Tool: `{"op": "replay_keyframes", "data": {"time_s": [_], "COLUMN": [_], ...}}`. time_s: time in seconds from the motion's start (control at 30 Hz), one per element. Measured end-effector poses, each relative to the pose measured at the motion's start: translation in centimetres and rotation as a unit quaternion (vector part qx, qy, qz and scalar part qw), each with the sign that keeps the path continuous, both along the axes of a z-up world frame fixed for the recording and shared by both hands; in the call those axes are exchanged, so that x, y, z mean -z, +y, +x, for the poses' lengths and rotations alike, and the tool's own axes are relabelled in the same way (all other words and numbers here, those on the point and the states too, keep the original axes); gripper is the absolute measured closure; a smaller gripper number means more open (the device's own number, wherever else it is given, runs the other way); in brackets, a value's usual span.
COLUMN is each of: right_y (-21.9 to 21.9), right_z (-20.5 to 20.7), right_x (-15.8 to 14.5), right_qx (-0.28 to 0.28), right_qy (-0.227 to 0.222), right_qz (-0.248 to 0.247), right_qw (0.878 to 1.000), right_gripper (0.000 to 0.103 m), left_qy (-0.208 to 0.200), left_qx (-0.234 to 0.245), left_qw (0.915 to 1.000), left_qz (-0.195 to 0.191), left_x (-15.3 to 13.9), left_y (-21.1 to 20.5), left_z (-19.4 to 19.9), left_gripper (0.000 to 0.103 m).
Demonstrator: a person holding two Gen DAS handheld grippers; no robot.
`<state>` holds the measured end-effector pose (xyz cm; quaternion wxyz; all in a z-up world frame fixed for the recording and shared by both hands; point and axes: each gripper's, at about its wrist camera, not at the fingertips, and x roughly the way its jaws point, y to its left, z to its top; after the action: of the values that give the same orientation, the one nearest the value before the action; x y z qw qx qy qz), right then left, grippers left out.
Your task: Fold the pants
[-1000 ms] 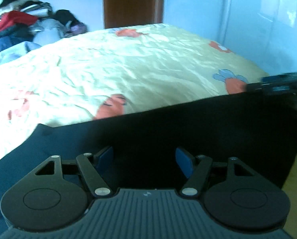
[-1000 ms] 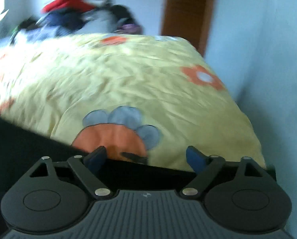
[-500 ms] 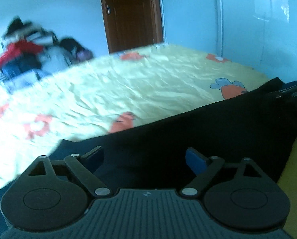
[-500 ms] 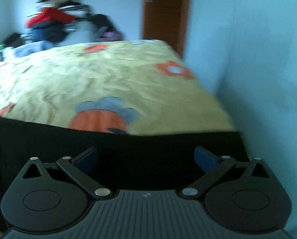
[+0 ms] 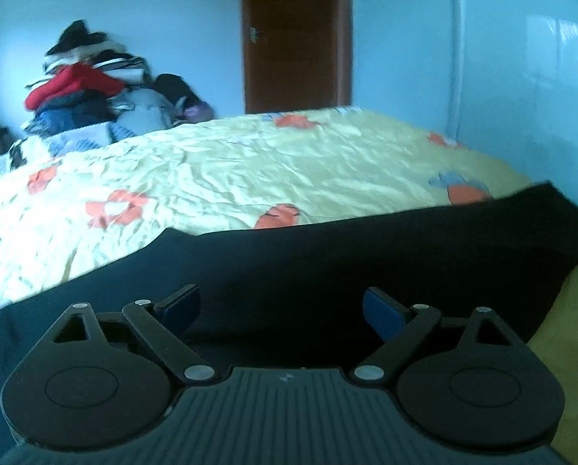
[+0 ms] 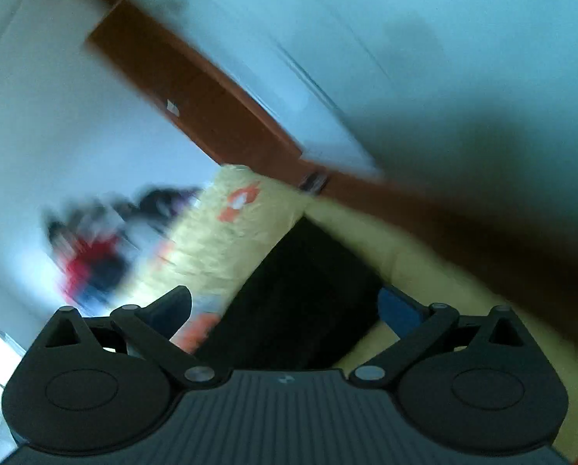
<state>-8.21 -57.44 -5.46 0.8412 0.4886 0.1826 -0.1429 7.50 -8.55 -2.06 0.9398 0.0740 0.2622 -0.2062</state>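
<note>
Dark pants (image 5: 366, 255) lie flat across the near part of a yellow bedspread (image 5: 250, 170) with orange flower prints. My left gripper (image 5: 281, 310) is open, its blue-padded fingers (image 5: 382, 312) spread just above the dark cloth, holding nothing. In the right wrist view the picture is strongly tilted and blurred. The pants (image 6: 300, 294) show as a dark block in front of my right gripper (image 6: 285, 310), which is open and empty.
A pile of mixed clothes (image 5: 91, 100) sits at the far left end of the bed. A brown wooden door (image 5: 296, 35) stands behind the bed. A pale wall (image 5: 521, 77) runs along the bed's right side.
Both grippers have lifted back from the pants. The right gripper has rolled sharply, so its view is tilted and smeared. The left view has tipped upward.
</note>
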Motion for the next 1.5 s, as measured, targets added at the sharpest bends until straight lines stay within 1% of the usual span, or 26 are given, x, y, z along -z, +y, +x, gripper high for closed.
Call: {"op": "replay_keyframes", "data": {"time_s": [0.03,0.1,0.2,0.27,0.3,0.33,0.4,0.43,0.47,0.53,0.63,0.7,0.73,0.77,0.8,0.83,0.87,0.93,1.07,1.13,1.23,1.3,1.33,1.37,1.4,1.5], "right_y": [0.0,0.8,1.8,1.5,1.3,1.4,1.4,1.5,1.7,2.2,2.4,2.4,2.3,2.2,1.8,1.5,0.9,0.3,0.8,1.1,1.4,1.8,2.1,2.1,2.2,2.1], "right_z": [-0.4,-0.4,0.1,0.7,1.1,1.5,2.1,1.9,2.4,3.2,3.6,3.5,3.3,3.4,3.3,3.3,3.2,2.8,3.3,3.8,4.4,5.0,5.3,5.4,5.4,5.2], "right_x": [0.7,1.3,1.5,2.0,2.0,1.8,1.8,1.4,1.6,1.4,1.3,1.3,1.4,1.5,1.8,2.2,2.9,3.3,3.1,3.0,3.0,2.7,2.5,2.4,2.4,2.3], "right_qx": [-0.001,-0.013,-0.025,-0.02,-0.011,-0.004,0.001,0.001,0.0,-0.004,-0.007,-0.012,-0.011,-0.009,-0.007,-0.006,-0.006,-0.007,-0.017,-0.032,-0.059,-0.068,-0.068,-0.065,-0.06,-0.056], "right_qy": [0.004,0.029,0.023,0.011,0.008,0.009,0.008,0.007,0.006,0.005,-0.002,-0.006,-0.007,-0.007,-0.013,-0.019,-0.025,-0.042,-0.03,-0.029,-0.031,-0.02,-0.011,-0.006,0.0,-0.005], "right_qz": [0.019,0.015,0.002,-0.002,-0.011,-0.013,-0.021,-0.034,-0.048,-0.07,-0.094,-0.114,-0.121,-0.122,-0.106,-0.082,-0.051,-0.029,-0.047,-0.054,-0.051,-0.065,-0.076,-0.08,-0.082,-0.084], "right_qw": [1.0,0.999,0.999,1.0,1.0,1.0,1.0,0.999,0.999,0.998,0.996,0.993,0.993,0.993,0.994,0.996,0.998,0.999,0.998,0.998,0.996,0.995,0.995,0.995,0.995,0.995], "right_gripper": [0.0,0.0,0.0,0.0,0.0,0.0,0.0,0.0,0.0,0.0,0.0,0.006,0.018,0.038,0.051,0.075,0.078,0.078,0.078,0.078,0.077,0.077,0.08,0.089,0.091,0.094], "left_qy": [0.005,0.009,-0.012,-0.004,-0.005,-0.005,0.018,0.039,0.044,0.041,0.037,0.036,0.036,0.036,0.035,0.033,0.031,0.03,0.033,0.035,0.034,0.035,0.035,0.034,0.034,0.035], "left_qx": [-0.003,-0.008,-0.015,-0.018,-0.022,-0.026,-0.037,-0.043,-0.048,-0.05,-0.05,-0.048,-0.048,-0.049,-0.049,-0.049,-0.049,-0.048,-0.048,-0.049,-0.05,-0.05,-0.05,-0.05,-0.05,-0.05], "left_qw": [1.0,0.9998,0.9998,0.9998,0.9997,0.9996,0.9989,0.998,0.9975,0.9978,0.998,0.9981,0.9981,0.9981,0.9981,0.9981,0.9981,0.9982,0.9983,0.9981,0.998,0.998,0.998,0.998,0.998,0.998], "left_qz": [-0.007,-0.013,-0.003,0.001,-0.005,-0.012,-0.024,-0.027,-0.027,-0.017,0.009,0.01,0.008,0.009,0.012,0.016,0.02,0.021,0.007,0.011,0.018,0.016,0.015,0.016,0.016,0.016], "left_x": [0.2,0.6,1.7,1.9,1.9,1.9,2.2,2.4,2.5,2.5,2.6,2.6,2.7,2.7,2.7,2.7,2.7,2.7,2.7,2.7,2.6,2.6,2.6,2.6,2.6,2.6], "left_y": [0.2,0.3,0.4,0.4,0.7,1.0,1.6,1.8,1.9,1.7,0.9,0.9,1.0,1.0,1.0,1.0,0.9,0.8,1.3,1.1,0.8,0.7,0.7,0.7,0.7,0.7], "left_z": [-0.3,-0.7,-1.6,-1.6,-1.5,-1.4,-0.8,-0.2,0.1,0.0,-0.1,-0.2,-0.2,-0.2,-0.2,-0.3,-0.3,-0.3,-0.2,-0.2,-0.2,-0.2,-0.2,-0.2,-0.2,-0.2], "left_gripper": [0.01,0.01,0.01,0.009,0.008,0.002,0.0,0.0,0.0,0.0,0.0,0.0,0.0,0.0,0.0,0.0,0.0,0.0,0.0,0.0,0.0,0.0,0.0,0.0,0.0,0.0]}}
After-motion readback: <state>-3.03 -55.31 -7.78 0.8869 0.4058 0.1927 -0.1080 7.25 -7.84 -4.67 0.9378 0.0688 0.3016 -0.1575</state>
